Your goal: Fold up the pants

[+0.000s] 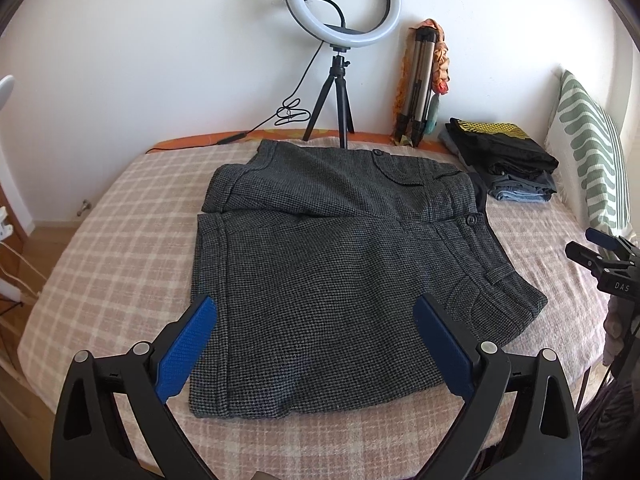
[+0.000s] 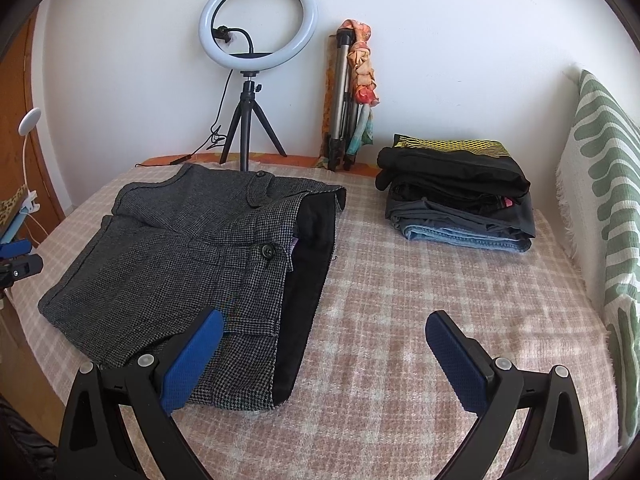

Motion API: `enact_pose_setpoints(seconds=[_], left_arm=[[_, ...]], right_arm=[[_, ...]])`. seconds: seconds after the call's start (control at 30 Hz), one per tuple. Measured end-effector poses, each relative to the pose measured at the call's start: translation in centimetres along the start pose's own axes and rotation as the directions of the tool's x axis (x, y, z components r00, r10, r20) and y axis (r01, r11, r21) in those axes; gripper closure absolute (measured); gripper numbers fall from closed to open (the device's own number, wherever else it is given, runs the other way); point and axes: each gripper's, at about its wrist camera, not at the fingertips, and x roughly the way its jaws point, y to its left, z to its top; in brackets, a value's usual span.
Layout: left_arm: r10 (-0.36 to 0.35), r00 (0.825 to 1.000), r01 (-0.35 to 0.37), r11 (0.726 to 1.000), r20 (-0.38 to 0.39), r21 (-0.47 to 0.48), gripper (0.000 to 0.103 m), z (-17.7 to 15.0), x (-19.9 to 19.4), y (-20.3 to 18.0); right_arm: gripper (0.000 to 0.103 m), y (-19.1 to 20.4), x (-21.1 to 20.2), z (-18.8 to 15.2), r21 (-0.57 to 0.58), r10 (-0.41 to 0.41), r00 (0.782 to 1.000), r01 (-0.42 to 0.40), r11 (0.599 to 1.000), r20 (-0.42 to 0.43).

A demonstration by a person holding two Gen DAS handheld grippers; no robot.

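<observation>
The grey houndstooth pants [image 1: 340, 272] lie folded on the checked bed cover [image 1: 120, 240], with the waistband and a button to the right. My left gripper [image 1: 316, 312] is open and empty, held above the near part of the pants. My right gripper [image 2: 324, 328] is open and empty, over the bed cover just right of the pants [image 2: 180, 256], near their waistband with its black lining. The right gripper also shows at the right edge of the left wrist view [image 1: 592, 248]. The left gripper shows at the left edge of the right wrist view [image 2: 20, 256].
A stack of folded clothes [image 2: 456, 196] sits at the back right of the bed. A ring light on a tripod [image 2: 256, 80] and a folded tripod [image 2: 344, 100] stand by the wall. A green-patterned pillow [image 2: 600, 200] leans at the right.
</observation>
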Motion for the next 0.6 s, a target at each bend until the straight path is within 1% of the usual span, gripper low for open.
enact_pose_setpoints(seconds=[0.1,0.13,0.17,0.3,0.33,0.37,0.4,0.47,0.53,0.6], left_arm=[[-0.011,1.000,0.011,0.999,-0.020,0.030,0.013,-0.5,0.3,-0.3],[-0.012,1.000,0.013,0.999,-0.024,0.041,0.016,-0.7,0.4,-0.5],[-0.014,1.000,0.015,0.999,-0.028,0.052,0.017,-0.9,0.5,-0.5],[-0.019,0.999,0.022,0.996,-0.046,0.085,0.021,-1.4,0.7,-0.9],[-0.020,0.999,0.025,0.996,-0.049,0.088,0.023,-1.4,0.8,-0.8],[-0.023,0.998,0.028,0.995,-0.053,0.091,0.028,-1.5,0.9,-0.7],[-0.026,0.998,0.031,0.995,-0.057,0.094,0.029,-1.5,1.0,-0.6],[-0.042,0.997,0.048,0.995,-0.068,0.091,0.031,-1.7,1.2,-0.3],[-0.058,0.995,0.065,0.994,-0.082,0.085,0.033,-1.9,1.3,0.0],[-0.062,0.994,0.069,0.994,-0.092,0.081,0.033,-2.1,1.5,0.2]], right_arm=[[0.002,0.0,-0.2,-0.3,-0.020,0.007,1.000,-0.007,1.000,0.005],[0.004,0.0,-0.3,-0.4,-0.025,0.016,1.000,-0.015,1.000,0.004],[0.007,0.0,-0.3,-0.6,-0.030,0.025,1.000,-0.025,0.999,0.004],[0.010,0.6,-0.2,-1.2,-0.064,0.071,0.997,-0.071,0.995,0.001],[0.010,0.8,-0.2,-1.3,-0.075,0.082,0.997,-0.081,0.994,0.000],[0.012,1.0,-0.1,-1.5,-0.086,0.097,0.995,-0.097,0.992,0.001],[0.013,1.2,-0.1,-1.6,-0.100,0.116,0.993,-0.115,0.988,0.002],[0.014,1.7,0.0,-1.9,-0.137,0.158,0.988,-0.156,0.978,-0.001],[0.014,2.6,0.1,-2.2,-0.198,0.170,0.985,-0.168,0.966,-0.007],[0.014,3.8,0.4,-2.8,-0.275,0.178,0.984,-0.179,0.945,-0.029]])
